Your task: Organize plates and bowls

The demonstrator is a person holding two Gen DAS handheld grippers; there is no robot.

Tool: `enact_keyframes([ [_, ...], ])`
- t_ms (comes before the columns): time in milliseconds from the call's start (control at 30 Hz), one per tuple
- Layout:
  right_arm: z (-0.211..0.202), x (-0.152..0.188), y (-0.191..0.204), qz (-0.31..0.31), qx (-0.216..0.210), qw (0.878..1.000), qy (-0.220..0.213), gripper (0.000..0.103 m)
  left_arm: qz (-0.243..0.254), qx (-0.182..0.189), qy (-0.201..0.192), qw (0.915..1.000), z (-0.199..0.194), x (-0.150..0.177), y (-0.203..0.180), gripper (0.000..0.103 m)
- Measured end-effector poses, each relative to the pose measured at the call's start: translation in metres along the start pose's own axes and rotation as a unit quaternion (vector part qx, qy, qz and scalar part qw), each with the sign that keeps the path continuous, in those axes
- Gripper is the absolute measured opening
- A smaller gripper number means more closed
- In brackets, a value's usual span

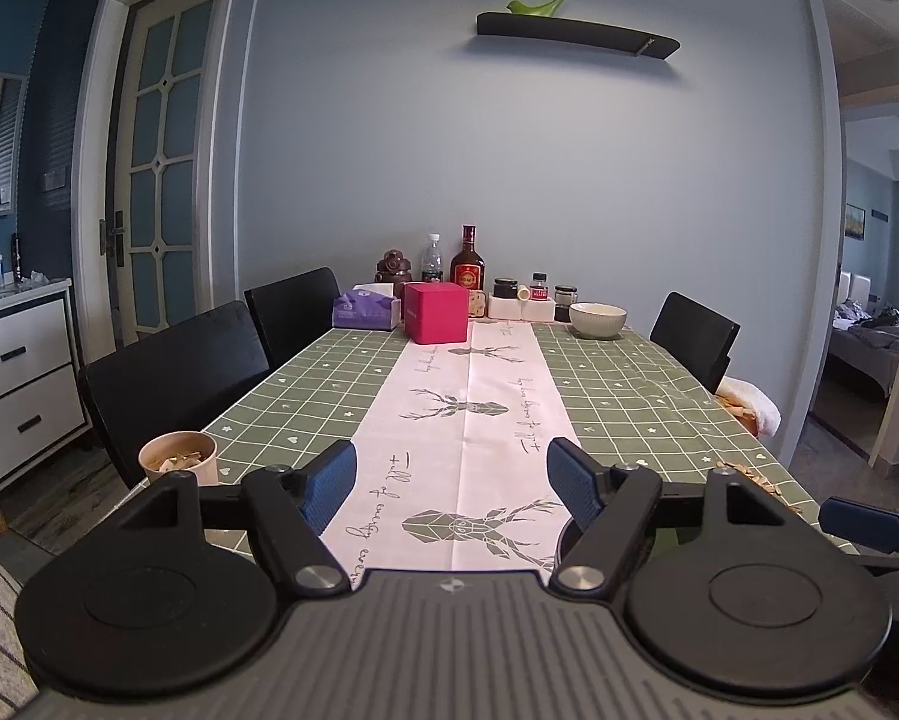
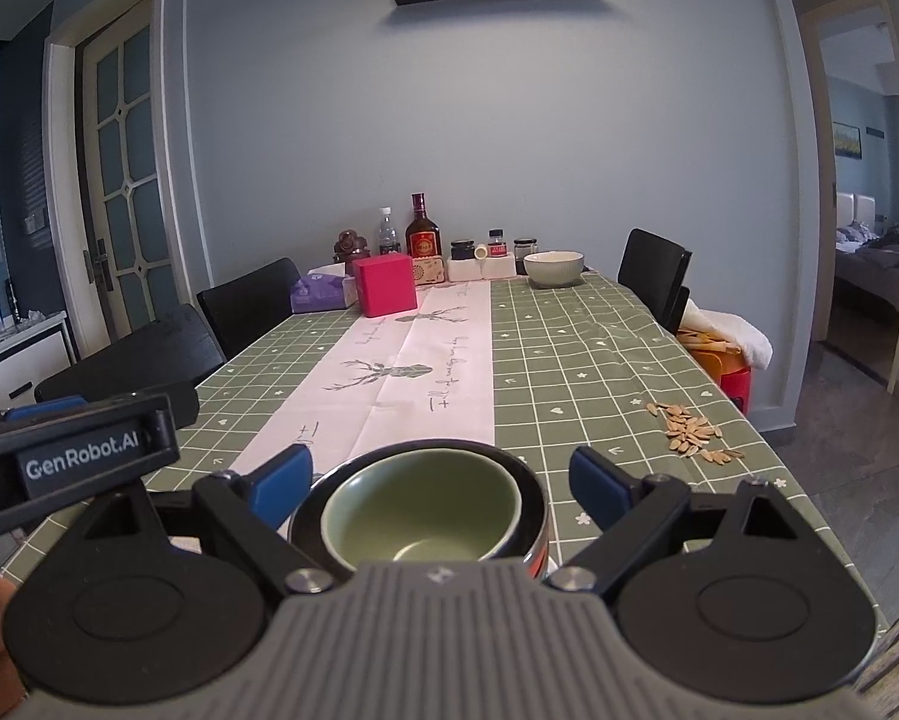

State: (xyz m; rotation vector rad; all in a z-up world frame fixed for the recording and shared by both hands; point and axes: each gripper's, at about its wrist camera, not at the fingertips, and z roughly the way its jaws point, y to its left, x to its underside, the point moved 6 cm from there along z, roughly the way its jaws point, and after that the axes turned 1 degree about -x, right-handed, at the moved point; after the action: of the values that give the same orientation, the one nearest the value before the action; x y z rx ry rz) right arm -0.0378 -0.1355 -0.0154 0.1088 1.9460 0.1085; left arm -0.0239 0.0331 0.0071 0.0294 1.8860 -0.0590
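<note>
A green bowl (image 2: 425, 510) sits nested inside a black bowl (image 2: 536, 510) at the near end of the table. My right gripper (image 2: 442, 477) is open, its blue fingers to either side of this stack and apart from it. A white bowl (image 2: 553, 267) stands at the far end, right of centre, and shows as the white bowl (image 1: 598, 319) in the left wrist view. My left gripper (image 1: 452, 480) is open over the pale table runner with nothing between its fingers. The black bowl's rim (image 1: 564, 531) peeks out behind its right finger.
A paper cup (image 1: 178, 457) of shells stands at the near left table edge. Sunflower seeds (image 2: 689, 426) lie scattered near the right edge. A pink box (image 1: 436, 312), tissue pack, bottles and jars line the far end. Black chairs (image 1: 173, 384) flank the table.
</note>
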Motion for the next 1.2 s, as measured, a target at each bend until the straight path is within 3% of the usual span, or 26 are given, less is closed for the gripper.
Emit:
enact_keyframes([
  [1200,0.0084,0.0037,-0.0052,0.026,-0.021,0.999,0.02,0.091,0.007,-0.014,0.004,0.9999,-0.0002,0.0008,-0.0002,0.087],
])
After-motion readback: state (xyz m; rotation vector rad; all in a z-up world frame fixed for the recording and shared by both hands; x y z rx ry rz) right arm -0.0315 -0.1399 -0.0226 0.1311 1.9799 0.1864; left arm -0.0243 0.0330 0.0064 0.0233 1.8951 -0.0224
